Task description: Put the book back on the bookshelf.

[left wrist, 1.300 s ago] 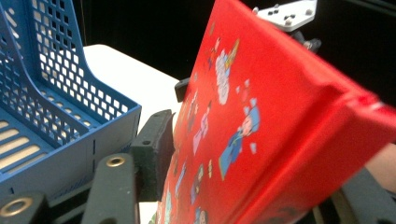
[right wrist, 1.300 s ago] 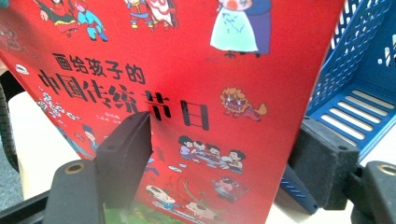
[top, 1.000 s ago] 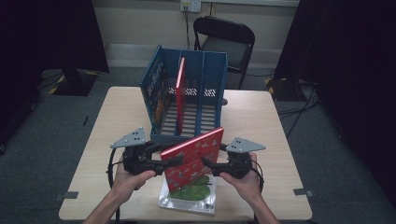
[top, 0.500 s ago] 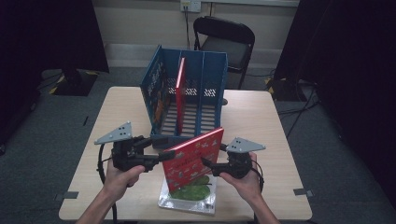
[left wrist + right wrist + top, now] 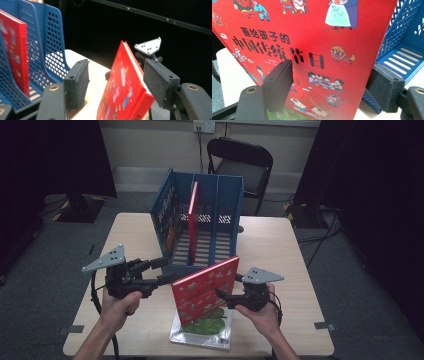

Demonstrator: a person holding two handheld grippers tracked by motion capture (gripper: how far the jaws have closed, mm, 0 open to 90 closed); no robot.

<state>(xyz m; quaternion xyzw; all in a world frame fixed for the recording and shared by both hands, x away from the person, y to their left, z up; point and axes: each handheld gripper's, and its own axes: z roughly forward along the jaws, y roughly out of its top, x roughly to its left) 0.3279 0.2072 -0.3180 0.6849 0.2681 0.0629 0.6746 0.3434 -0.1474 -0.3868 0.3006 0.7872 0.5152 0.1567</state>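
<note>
With your left gripper [image 5: 161,270] open and off it, the red book [image 5: 206,290] tilted before the blue rack [image 5: 227,202] could topple if your right gripper [image 5: 222,296], clamped on its edge, slips.

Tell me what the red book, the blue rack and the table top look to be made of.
Red book: glossy printed board cover, stiff enough to stand tilted; likely a hardback.
Blue rack: moulded plastic, judging by its perforated walls and slotted floor.
Table top: pale, matt, wood-look surface; probably laminate, though solid wood can't be excluded.
</note>
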